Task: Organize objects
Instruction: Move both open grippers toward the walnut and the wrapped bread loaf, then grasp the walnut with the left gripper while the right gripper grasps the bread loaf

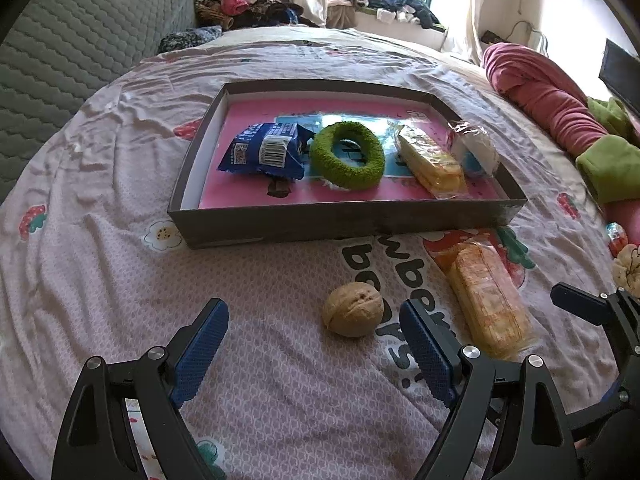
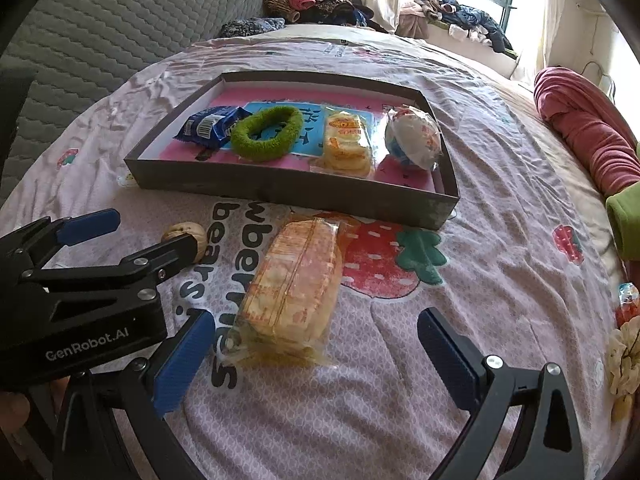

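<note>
Brown walnut (image 1: 352, 309) lies on the bed sheet (image 1: 100, 280), near the front wall of the dark tray (image 1: 340, 222). Just beside it lies a wrapped cracker pack (image 2: 292, 288). Left tongs (image 1: 314, 344) are spread, nothing between them. Right tongs (image 2: 316, 344) are spread around the pack's near end, not touching it.

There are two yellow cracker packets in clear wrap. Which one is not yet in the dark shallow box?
The yellow cracker packet on the bedsheet, before the open right gripper; the other packet lies inside the dark shallow box.
</note>
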The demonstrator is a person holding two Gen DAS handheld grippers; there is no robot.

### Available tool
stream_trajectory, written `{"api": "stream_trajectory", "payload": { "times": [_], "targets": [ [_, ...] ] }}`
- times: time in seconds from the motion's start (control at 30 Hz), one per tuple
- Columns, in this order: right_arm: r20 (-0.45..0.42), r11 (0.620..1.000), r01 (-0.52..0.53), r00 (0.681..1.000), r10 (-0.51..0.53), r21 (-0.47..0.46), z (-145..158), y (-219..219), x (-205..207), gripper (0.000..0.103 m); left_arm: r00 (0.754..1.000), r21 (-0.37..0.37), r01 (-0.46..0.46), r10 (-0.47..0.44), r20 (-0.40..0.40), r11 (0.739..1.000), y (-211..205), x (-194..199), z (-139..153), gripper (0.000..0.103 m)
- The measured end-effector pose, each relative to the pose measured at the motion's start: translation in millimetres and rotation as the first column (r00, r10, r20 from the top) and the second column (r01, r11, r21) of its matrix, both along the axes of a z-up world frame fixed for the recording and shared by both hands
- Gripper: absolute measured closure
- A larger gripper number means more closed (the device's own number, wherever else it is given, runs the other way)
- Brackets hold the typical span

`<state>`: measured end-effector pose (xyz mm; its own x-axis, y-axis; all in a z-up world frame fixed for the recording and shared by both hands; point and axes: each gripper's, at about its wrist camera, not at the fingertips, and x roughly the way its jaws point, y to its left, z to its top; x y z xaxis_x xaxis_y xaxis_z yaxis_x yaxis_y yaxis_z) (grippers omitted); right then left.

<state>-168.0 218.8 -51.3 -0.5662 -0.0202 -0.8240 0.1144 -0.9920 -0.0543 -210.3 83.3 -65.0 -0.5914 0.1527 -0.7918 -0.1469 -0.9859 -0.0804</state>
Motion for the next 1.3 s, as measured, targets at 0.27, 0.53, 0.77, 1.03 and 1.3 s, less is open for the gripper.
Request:
{"api": "stream_trajectory", "payload": {
  "times": [0.27, 0.53, 0.77, 1.03, 1.3],
  "targets": [
    [0.001, 1.000, 0.010, 1.000, -0.010, -0.004, -3, 3, -7, 0.001, 1.000, 0.001, 0.002, -0.002, 0.011, 1.000, 1, -7, -5, 0.015],
    [0.013, 1.000, 0.018, 1.000, -0.018, -0.014, -10, 5, -15, 0.005, 1.000, 0.007, 0.006, -0.006, 0.017, 1.000, 3, -10, -10, 0.015],
    [0.022, 1.000, 0.012, 1.000, -0.011, -0.021, -12, 7, -16, 0.021, 1.000, 0.013, 0.016, -0.016, 0.017, 1.000, 6, -13, -12, 0.024],
    [0.020, 1.000, -0.006, 1.000, 0.006, -0.028, -12, 4, -16, 0.035, 0.999, 0.040, 0.026, -0.027, 0.023, 0.999, 5, -12, -12, 0.034],
    [0.011, 0.999, -0.016, 1.000, 0.016, -0.044, -12, 3, -16, 0.044, 0.998, 0.065, 0.047, -0.049, 0.027, 0.997, 10, -8, -11, 0.051]
  ]
}}
